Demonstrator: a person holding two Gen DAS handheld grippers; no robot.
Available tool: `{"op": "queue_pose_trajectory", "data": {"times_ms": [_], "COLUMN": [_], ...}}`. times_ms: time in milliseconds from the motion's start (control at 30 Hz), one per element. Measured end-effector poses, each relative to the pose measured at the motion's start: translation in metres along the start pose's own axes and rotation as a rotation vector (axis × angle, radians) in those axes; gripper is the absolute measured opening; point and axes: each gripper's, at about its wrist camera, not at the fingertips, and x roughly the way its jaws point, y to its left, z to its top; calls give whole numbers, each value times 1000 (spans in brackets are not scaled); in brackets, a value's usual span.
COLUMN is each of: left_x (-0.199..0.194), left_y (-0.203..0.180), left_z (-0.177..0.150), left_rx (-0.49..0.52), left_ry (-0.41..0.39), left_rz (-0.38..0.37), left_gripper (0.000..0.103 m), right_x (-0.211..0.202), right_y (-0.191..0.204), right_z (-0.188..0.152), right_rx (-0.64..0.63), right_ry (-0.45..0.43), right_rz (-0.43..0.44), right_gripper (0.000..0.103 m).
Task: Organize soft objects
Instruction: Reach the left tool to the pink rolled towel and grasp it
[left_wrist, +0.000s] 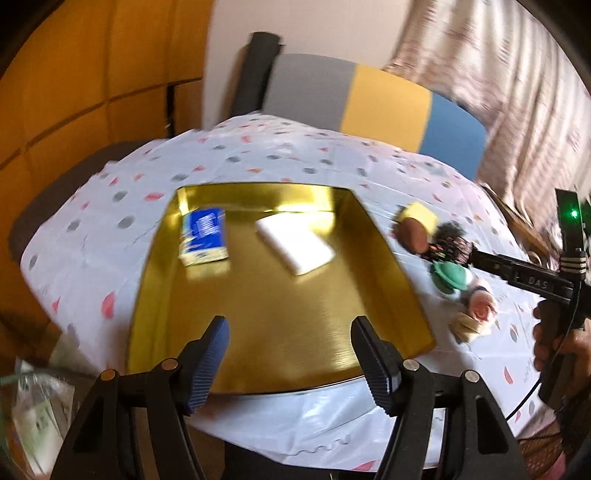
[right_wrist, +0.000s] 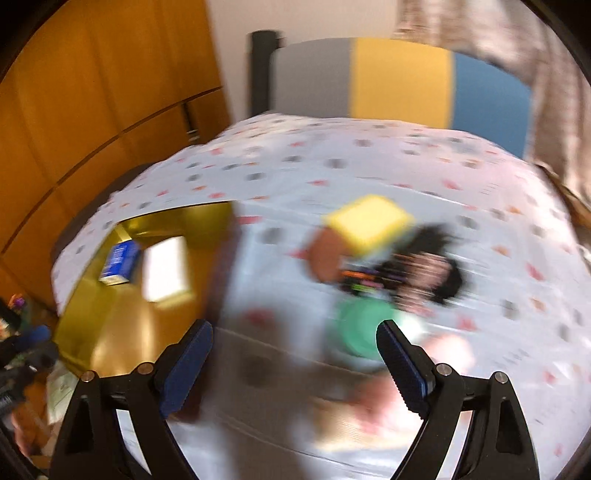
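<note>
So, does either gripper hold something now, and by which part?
Nothing is held. The left gripper stands open over the gold tray; the right gripper stands open over the tablecloth.

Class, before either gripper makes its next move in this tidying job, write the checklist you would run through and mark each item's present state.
1. Left gripper jaws empty: ok.
2. Right gripper jaws empty: ok.
3. Gold tray has bare floor left: ok.
4. Blue packet and white block inside the tray: ok.
5. Yellow sponge and green item in the tray: not ok, both on the tablecloth.
6. Right wrist view sharp enough for aiming: not ok, blurred.
</note>
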Motion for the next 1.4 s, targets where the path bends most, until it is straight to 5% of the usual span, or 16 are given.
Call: {"op": "queue_pose_trajectory", "data": {"times_ms": [267, 500, 800, 1000, 1400], "left_x": [16, 52, 113, 163, 203], "left_y": [-81, -165, -242, -273, -303], "left_z": [15, 17, 29, 32, 27], "left_rx": [176, 358, 367, 365, 383], "left_ry": [31, 143, 304, 422, 518], "left_rz": [-138, -299, -465, -447, -433], "left_gripper": [67, 58, 56, 53, 52], "right_x": [-40, -32, -40, -46, -49], "right_y": [-142, -215, -220, -215, -213], "right_z": [-44, -79, -77, -75, -71], "right_rx": [258, 491, 547, 544, 543], "right_ry": [-18, 19, -28, -56, -69], "right_rz": [-208, -256, -200, -173, -143], "right_gripper": [95, 95, 95, 95, 96]}}
